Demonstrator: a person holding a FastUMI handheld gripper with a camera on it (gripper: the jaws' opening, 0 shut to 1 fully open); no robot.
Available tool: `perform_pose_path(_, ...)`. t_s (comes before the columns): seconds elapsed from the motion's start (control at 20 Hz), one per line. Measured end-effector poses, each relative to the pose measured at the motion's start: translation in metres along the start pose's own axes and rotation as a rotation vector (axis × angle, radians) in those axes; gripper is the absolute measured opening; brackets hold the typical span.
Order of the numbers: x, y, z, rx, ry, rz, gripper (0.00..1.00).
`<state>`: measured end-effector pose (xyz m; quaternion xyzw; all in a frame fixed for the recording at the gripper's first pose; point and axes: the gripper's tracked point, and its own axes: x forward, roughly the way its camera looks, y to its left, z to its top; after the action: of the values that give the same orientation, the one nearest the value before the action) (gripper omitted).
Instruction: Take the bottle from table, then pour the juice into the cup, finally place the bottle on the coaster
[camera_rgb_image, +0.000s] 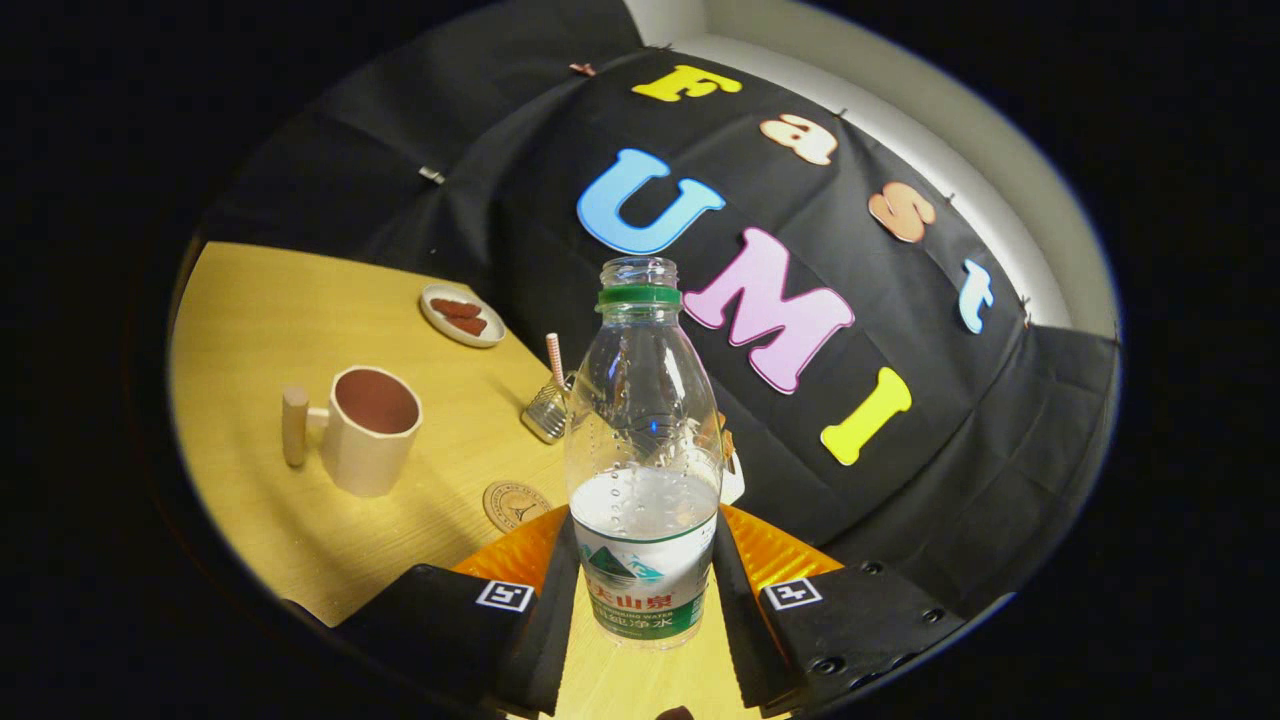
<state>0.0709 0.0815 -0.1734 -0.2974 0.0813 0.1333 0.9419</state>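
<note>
bottle (645, 470) clamped in hand-held gripper (645, 590), coaster (514, 504), cup (367, 428) beyond

The handheld two-finger gripper (645, 610) at the frame's bottom has dark screw-studded housings, a square black-and-white marker on each finger, and ribbed orange panels behind them.

A light wooden table (260, 330) stands against a black cloth wall (900, 400) pinned up with small clips. Above the cloth, a pale plain wall (980, 140) catches soft indoor light.
</note>
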Motion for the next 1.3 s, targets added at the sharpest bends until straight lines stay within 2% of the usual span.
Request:
perform_pose_path(0.2,0.001,0.023,0.01,-0.178,0.023,0.061,0.68)
perform_pose_path(0.5,0.009,0.045,0.002,-0.371,0.073,0.129,0.68)
perform_pose_path(0.85,0.02,0.057,-0.011,-0.544,0.158,0.153,0.68)
perform_pose_path(1.3,0.029,0.061,-0.005,-0.696,0.173,0.175,0.68)
